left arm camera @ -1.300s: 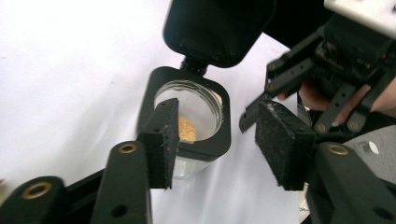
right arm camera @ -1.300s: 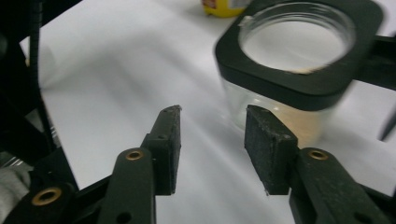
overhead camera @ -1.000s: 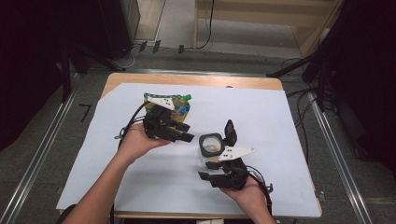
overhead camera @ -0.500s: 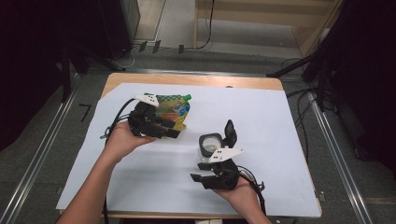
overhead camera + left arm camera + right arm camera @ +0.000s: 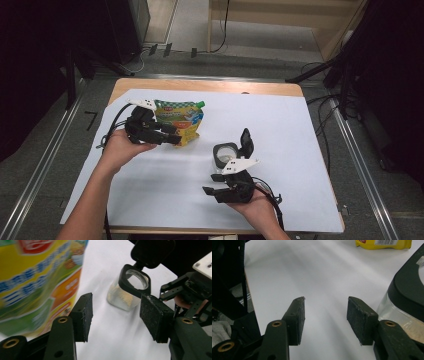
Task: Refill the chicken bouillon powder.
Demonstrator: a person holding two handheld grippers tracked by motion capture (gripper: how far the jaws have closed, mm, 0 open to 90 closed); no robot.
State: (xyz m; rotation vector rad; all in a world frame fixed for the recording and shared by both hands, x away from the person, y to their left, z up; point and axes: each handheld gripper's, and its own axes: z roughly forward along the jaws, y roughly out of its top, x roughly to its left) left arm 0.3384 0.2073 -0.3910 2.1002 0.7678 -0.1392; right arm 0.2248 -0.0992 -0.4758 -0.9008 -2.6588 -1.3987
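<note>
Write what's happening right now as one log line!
left gripper: open, beside pouch | right gripper: jaws just opening, nothing between | jar: lid flipped open | sheet: white

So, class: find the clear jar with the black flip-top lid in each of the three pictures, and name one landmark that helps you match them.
High view: the jar stands right of centre on the white sheet, lid open, just ahead of the right gripper.
Left gripper view: upper middle, beyond the open fingers.
Right gripper view: at the right edge, cut off by the frame.
Shared landmark: the yellow-green pouch, which lies on the sheet in all three.
</note>
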